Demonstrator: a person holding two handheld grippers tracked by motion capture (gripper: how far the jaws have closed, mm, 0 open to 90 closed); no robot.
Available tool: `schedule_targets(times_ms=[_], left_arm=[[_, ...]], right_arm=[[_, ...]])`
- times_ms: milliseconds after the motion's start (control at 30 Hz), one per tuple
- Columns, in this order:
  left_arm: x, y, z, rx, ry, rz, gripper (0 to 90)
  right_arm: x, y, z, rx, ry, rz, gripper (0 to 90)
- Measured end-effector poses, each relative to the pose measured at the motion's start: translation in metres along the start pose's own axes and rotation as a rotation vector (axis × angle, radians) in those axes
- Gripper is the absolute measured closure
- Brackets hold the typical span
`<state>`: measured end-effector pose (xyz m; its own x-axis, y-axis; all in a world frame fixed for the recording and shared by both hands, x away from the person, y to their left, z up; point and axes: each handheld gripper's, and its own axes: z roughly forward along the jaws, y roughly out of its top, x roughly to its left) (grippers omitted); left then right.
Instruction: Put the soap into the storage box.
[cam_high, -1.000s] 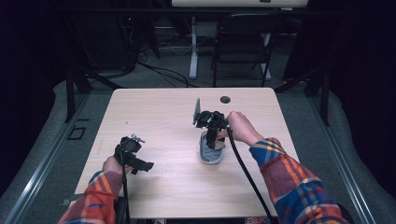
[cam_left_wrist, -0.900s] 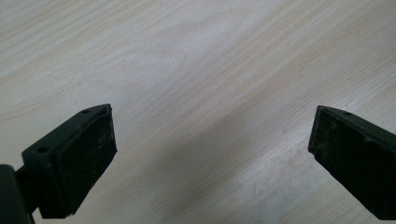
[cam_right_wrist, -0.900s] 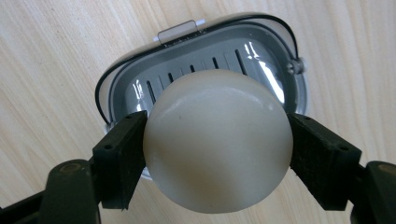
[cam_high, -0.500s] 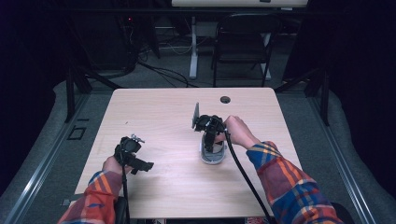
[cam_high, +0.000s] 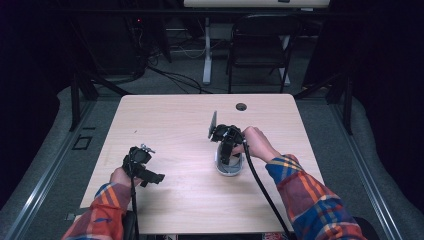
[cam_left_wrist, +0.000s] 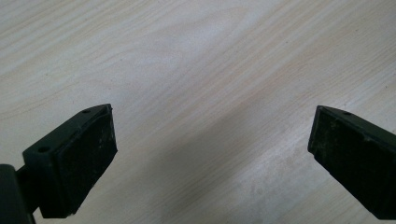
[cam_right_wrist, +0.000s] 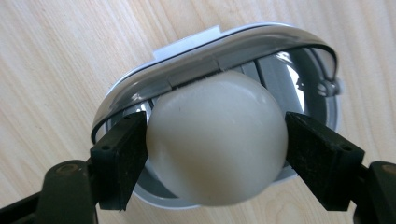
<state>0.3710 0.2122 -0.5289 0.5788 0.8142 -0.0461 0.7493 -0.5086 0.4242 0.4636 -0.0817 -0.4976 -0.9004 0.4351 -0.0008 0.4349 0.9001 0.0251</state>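
Right gripper (cam_right_wrist: 215, 154) jaws just easing apart around white egg (cam_right_wrist: 217, 140), left gripper (cam_left_wrist: 210, 158) unmoved, open.

High view: fixed overhead, faced forward and down, took in whole surface (cam_high: 165, 120) from afar. Left gripper (cam_left_wrist: 210, 154) view: looked along own jaws, close on bare wood grain. Right gripper (cam_right_wrist: 215, 149) view: close on white egg (cam_right_wrist: 217, 140) in grey holder (cam_right_wrist: 224, 46). Shared with high view: surface, egg holder (cam_high: 229, 167).
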Motion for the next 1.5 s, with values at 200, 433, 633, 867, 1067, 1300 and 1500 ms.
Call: schedule_targets(times_ms=[200, 433, 633, 867, 1067, 1300, 1500], left_arm=[[0.0, 0.0, 0.0, 0.001, -0.002, 0.002, 1.1], [0.0, 0.001, 0.001, 0.005, 0.0, 0.003, 1.0], [-0.001, 0.001, 0.001, 0.005, 0.0, 0.005, 0.8], [-0.001, 0.001, 0.002, 0.004, -0.004, 0.006, 0.3], [-0.002, 0.001, 0.001, 0.005, -0.002, 0.007, 0.2], [-0.002, 0.001, 0.001, 0.002, -0.002, 0.006, 0.1], [-0.002, 0.001, 0.001, 0.001, -0.002, 0.007, 0.1]], right_arm=[[0.001, -0.014, -0.015, -0.074, -0.006, 0.006, 18.7], [0.005, -0.033, -0.029, -0.155, -0.006, 0.014, 14.2], [0.006, -0.052, -0.041, -0.175, -0.023, 0.02, 11.6], [0.002, -0.085, -0.048, -0.209, -0.045, 0.053, 0.5], [-0.004, -0.112, -0.052, -0.232, -0.067, 0.096, 0.0], [-0.012, -0.143, -0.055, -0.247, -0.098, 0.151, 0.0], [-0.014, -0.167, -0.05, -0.252, -0.104, 0.204, 0.0]])
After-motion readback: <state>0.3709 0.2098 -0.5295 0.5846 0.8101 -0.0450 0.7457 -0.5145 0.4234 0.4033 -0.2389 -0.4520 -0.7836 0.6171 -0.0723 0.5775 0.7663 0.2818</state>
